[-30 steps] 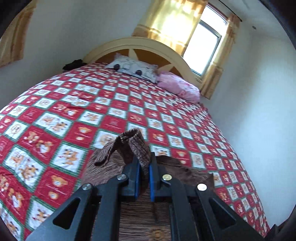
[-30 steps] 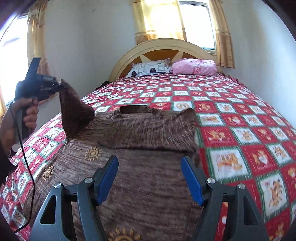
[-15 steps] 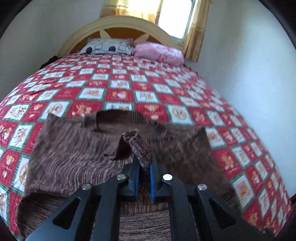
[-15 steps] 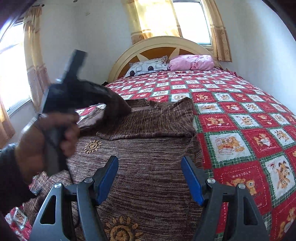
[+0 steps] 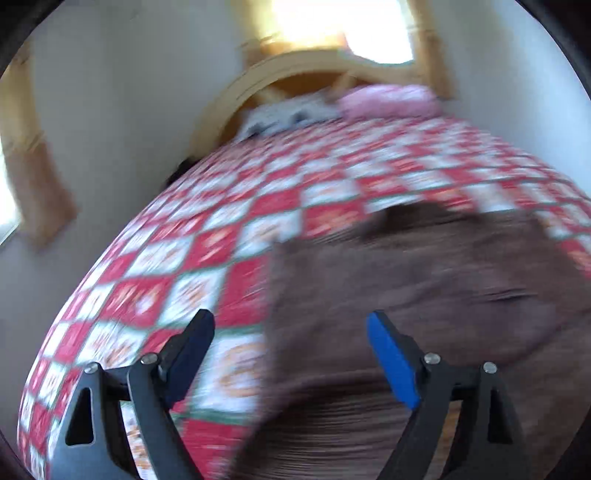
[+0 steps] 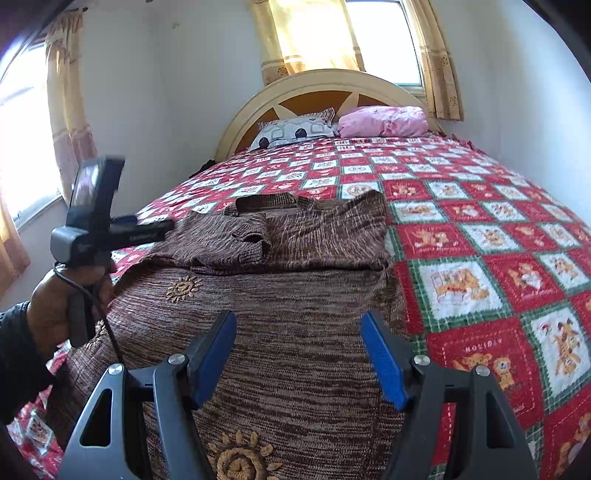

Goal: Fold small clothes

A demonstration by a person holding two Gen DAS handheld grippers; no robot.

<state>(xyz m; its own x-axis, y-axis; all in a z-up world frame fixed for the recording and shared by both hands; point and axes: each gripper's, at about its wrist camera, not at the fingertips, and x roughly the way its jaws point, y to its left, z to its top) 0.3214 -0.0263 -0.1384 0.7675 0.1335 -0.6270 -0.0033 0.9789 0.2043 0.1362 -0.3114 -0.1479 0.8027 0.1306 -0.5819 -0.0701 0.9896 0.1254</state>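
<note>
A brown knitted sweater (image 6: 295, 295) with sun motifs lies flat on the bed, its neck towards the headboard. Its left sleeve (image 6: 243, 243) lies folded across the chest. My right gripper (image 6: 298, 354) is open and empty, just above the sweater's lower body. My left gripper (image 5: 288, 354) is open and empty over the sweater's left edge (image 5: 424, 280); that view is motion-blurred. The left gripper also shows in the right wrist view (image 6: 166, 227), held in a hand at the sweater's left side.
The bed carries a red, white and green patchwork quilt (image 6: 480, 236). A patterned pillow (image 6: 295, 131) and a pink pillow (image 6: 384, 122) lie against the arched headboard (image 6: 321, 85). Walls stand close on the left and right, with curtained windows (image 6: 380, 33).
My left gripper has opened and let go of the sleeve, which now lies on the sweater's chest. It has pulled back to the left. My right gripper has stayed open and almost still.
</note>
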